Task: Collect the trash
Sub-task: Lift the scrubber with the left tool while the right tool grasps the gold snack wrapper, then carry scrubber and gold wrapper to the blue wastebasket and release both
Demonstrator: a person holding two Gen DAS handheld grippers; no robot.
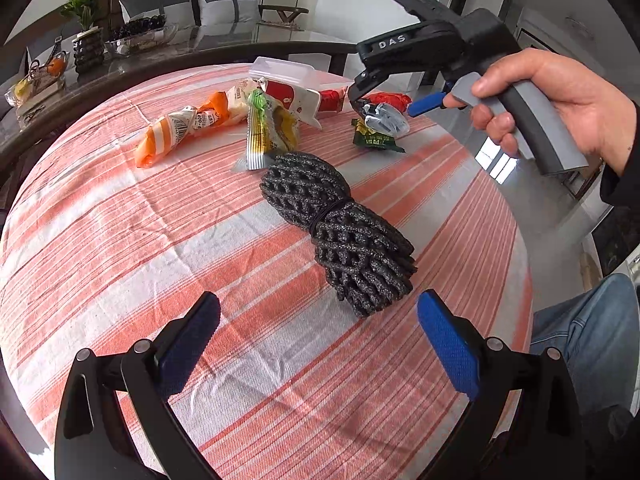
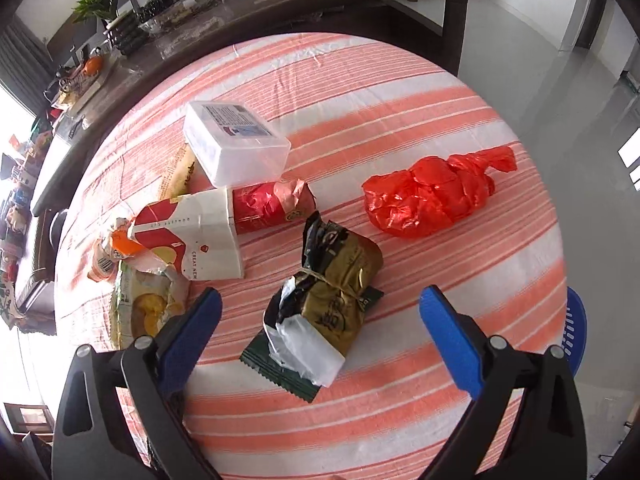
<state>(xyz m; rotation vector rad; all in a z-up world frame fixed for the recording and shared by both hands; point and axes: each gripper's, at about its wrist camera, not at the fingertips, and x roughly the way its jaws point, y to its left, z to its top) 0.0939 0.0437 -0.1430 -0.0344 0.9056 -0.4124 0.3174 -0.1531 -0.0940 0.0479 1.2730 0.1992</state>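
Left wrist view: right gripper (image 1: pixel 384 106) tips overlap tied wrapper bundle (image 1: pixel 382 120), contact unreadable. Red bag (image 1: pixel 394 99) mostly hidden behind that gripper; clear plastic box (image 1: pixel 280 72) partly hidden behind wrappers. Person cut off at frame edge, only hand (image 1: pixel 560 100) and jeans leg (image 1: pixel 588 328) visible. Right wrist view: blue chair (image 2: pixel 576 328) mostly hidden by table. Print on carton (image 2: pixel 200 236) mostly too small to read.

I can read "DAS" in pale letters on the black body of the right tongs (image 1: pixel 384 100), "CREAT NEW" down the white-and-red carton (image 2: pixel 200 236) lying ahead-left of those tongs, and "100" beside a barcode on the orange-striped wrapper (image 1: pixel 176 134) far ahead of my left tongs (image 1: pixel 318 344).
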